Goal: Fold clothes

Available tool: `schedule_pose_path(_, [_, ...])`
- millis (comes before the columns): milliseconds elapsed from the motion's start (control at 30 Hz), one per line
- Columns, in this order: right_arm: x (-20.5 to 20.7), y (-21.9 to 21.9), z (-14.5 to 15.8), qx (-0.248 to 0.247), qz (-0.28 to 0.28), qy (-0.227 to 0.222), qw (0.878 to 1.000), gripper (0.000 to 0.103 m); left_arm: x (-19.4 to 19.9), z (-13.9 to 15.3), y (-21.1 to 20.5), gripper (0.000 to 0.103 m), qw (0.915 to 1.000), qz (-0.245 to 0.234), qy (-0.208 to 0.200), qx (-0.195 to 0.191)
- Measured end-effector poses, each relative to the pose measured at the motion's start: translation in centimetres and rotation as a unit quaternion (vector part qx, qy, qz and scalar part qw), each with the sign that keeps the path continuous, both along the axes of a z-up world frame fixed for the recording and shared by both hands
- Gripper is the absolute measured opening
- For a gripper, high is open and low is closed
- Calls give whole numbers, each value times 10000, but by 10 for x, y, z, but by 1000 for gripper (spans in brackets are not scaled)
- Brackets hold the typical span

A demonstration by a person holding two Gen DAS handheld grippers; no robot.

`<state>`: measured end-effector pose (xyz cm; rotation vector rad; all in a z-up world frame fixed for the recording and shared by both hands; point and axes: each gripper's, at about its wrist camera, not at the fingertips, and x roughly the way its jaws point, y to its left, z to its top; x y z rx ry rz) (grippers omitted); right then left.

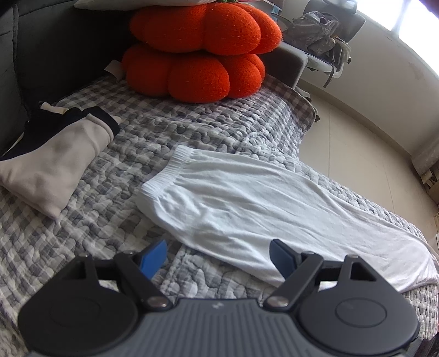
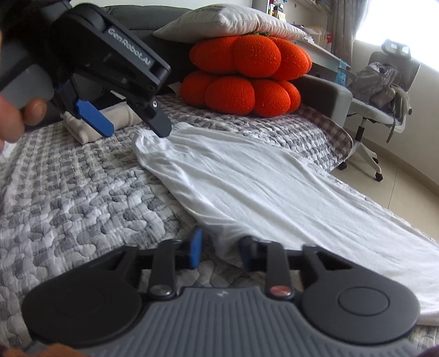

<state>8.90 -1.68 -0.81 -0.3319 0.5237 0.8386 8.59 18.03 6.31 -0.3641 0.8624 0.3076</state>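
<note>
A white garment [image 1: 247, 197] [image 2: 260, 186] lies stretched out on the grey checked quilt [image 1: 96, 219] [image 2: 68, 192], its ribbed end pointing away from me. My left gripper [image 1: 219, 255] is open wide, low over the garment's near long edge, with nothing between its fingers. In the right wrist view the left gripper [image 2: 131, 129] hangs over the ribbed end, held by a hand. My right gripper [image 2: 221, 251] stands narrowly apart astride the near edge of the garment. Its right finger [image 2: 247, 252] is at the cloth, and a strip of quilt shows beside the blue left pad [image 2: 196, 250].
Two orange pumpkin cushions [image 1: 197, 52] [image 2: 247, 77] are stacked at the far end under a white pillow [image 2: 227, 24]. A folded beige and dark garment [image 1: 52, 162] lies at the left. To the right the quilt ends at the floor, with an office chair [image 2: 384, 90] holding a backpack.
</note>
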Motion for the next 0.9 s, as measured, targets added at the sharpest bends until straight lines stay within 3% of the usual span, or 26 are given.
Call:
schedule_pose_path(67, [-1,-1,3,127,-14,21,9999,5,0,0,0,83,10000,2,-1,-4])
schedule_pose_path(300, [-11,0,25,350,-97,24,9993,5,0,0,3,83,10000,27,-9,-26])
schedule_pose_path(900, [-9,6,15,95,-195,193,9996,7,-1,1,3,83,10000,18,-7,-1])
